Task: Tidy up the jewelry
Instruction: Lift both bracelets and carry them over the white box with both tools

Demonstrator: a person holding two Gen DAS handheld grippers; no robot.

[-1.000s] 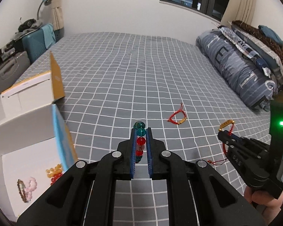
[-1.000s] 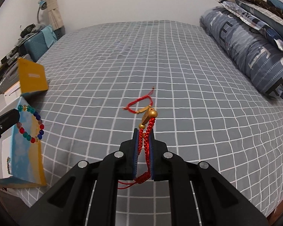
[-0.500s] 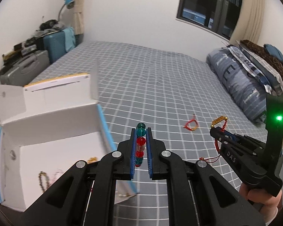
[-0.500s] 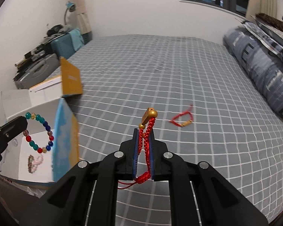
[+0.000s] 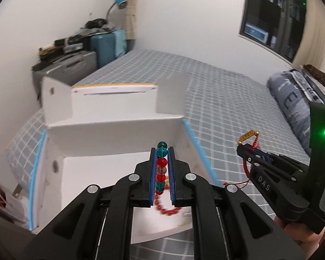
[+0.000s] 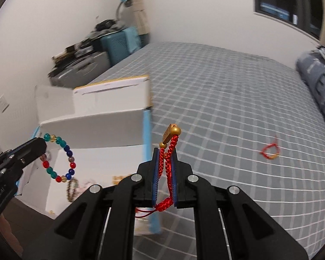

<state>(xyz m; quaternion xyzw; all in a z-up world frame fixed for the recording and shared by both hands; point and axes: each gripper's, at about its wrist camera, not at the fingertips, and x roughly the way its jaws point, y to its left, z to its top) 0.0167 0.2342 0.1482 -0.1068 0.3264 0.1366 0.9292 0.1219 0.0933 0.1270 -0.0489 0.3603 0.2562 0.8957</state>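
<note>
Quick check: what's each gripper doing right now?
Left gripper: shut on the bead bracelet.
Right gripper: shut on the red cord bracelet.

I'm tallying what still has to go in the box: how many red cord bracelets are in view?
2. One red braided cord bracelet with a gold bar is clamped in the right gripper; one red cord bracelet lies on the grey checked bedspread. The white cardboard box may hide more.

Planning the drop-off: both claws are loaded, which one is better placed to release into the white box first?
Left, probably. The left claw holds the beaded bracelet over the open white box; the right claw sits beside it, over the bedspread.
</note>
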